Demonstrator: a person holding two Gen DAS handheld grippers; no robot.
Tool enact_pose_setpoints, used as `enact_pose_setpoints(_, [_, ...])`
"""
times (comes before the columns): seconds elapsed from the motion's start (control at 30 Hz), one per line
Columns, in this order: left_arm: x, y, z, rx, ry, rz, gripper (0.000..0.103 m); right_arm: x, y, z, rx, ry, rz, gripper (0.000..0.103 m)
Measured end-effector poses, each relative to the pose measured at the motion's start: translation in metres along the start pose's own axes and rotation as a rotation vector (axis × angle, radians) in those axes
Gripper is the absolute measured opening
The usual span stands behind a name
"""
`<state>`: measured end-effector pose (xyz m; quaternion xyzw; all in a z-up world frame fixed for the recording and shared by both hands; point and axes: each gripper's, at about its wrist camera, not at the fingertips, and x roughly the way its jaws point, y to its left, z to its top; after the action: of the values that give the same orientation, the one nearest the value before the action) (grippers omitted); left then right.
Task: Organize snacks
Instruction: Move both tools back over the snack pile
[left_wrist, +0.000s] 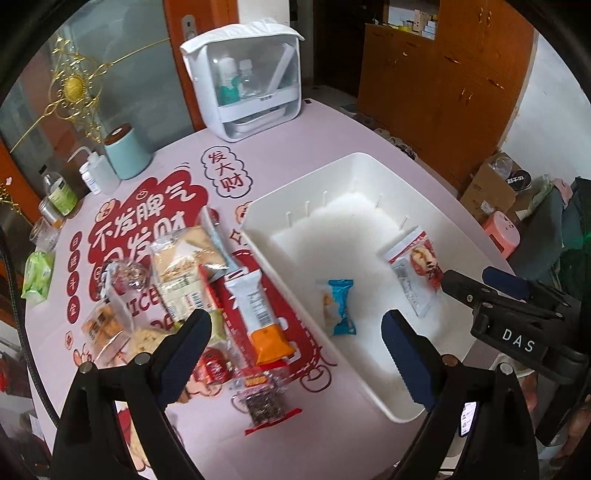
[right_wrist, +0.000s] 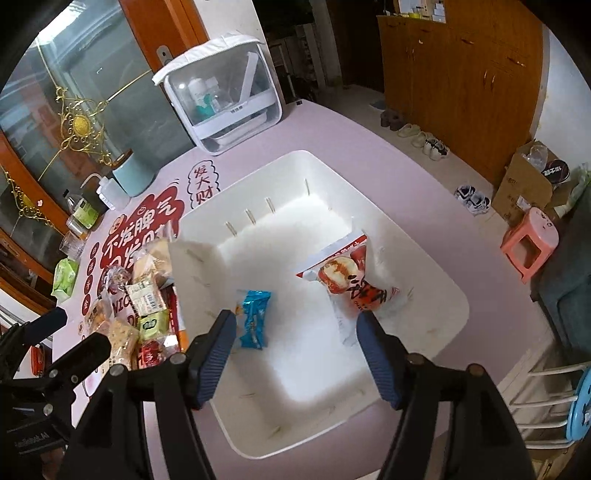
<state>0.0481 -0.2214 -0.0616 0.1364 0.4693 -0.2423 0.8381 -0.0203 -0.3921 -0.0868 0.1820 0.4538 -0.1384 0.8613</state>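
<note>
Blue snack (right_wrist: 253, 318) in bin (right_wrist: 424, 254), below open right gripper (right_wrist: 295, 350)

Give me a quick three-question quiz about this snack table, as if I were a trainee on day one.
1. How many snack packets lie inside the white bin?
2. True or false: the left gripper is clamped on a packet.
3. Where is the pile of unsorted snacks: A) in the bin, B) on the table beside the bin, C) on the pink stool?

Key:
1. Two: a blue packet and a red and white packet.
2. False: its jaws are open and hold nothing.
3. B.
</note>
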Motion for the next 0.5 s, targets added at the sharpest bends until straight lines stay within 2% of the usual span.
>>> enact_pose_setpoints(0.23, [-0.034,0.030,-0.016,-0.001,-0.043,0.037,0.093,-0.033,0.027,-0.012,-0.018,-0.099,-0.028,0.068])
enact_pose_setpoints(0.5, [-0.075,0.101,-0.045,-0.057,-0.086,0.119,0.093,-0.066,0.082,-0.031,-0.100,-0.214,0.005,0.068])
